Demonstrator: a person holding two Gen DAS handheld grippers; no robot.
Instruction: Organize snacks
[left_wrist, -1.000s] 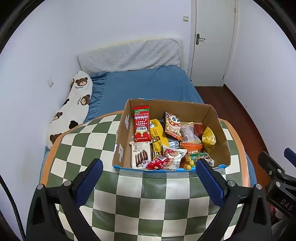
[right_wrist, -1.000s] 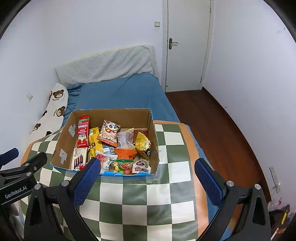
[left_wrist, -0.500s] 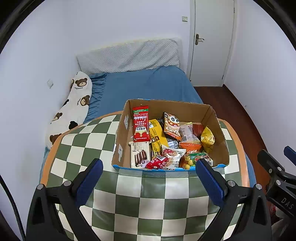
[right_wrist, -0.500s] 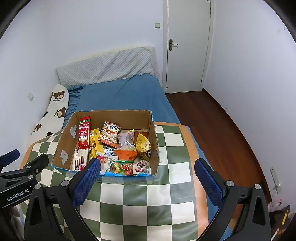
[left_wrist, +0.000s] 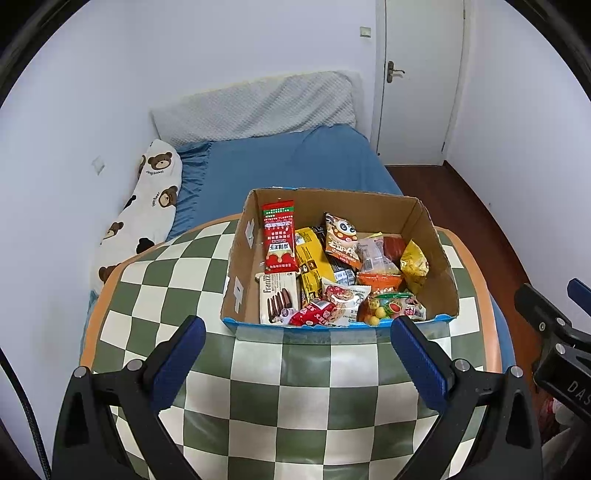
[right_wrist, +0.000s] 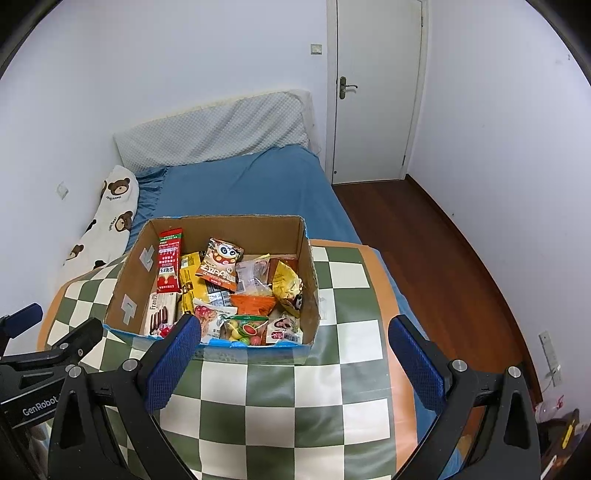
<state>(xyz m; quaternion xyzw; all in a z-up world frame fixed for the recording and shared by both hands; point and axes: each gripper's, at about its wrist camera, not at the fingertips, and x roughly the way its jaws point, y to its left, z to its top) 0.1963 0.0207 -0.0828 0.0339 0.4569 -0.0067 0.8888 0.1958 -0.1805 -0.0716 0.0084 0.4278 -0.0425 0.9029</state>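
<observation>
An open cardboard box sits on the green-and-white checkered table. Several snack packets fill it: a tall red pack against its left wall, a panda-print bag, a yellow bag, a Franzzi biscuit pack. My left gripper hovers open in front of the box, holding nothing. My right gripper is open too, empty, just before the box's near edge; its left pad overlaps the front wall.
Behind the table is a bed with a blue sheet, a grey headboard cushion and a bear-print pillow. A white door and wooden floor lie to the right. The table's orange rim drops off at the right.
Both grippers have pulled back and risen slightly, so the box looks a little farther away. The jaws stay open and the snacks have not moved.
</observation>
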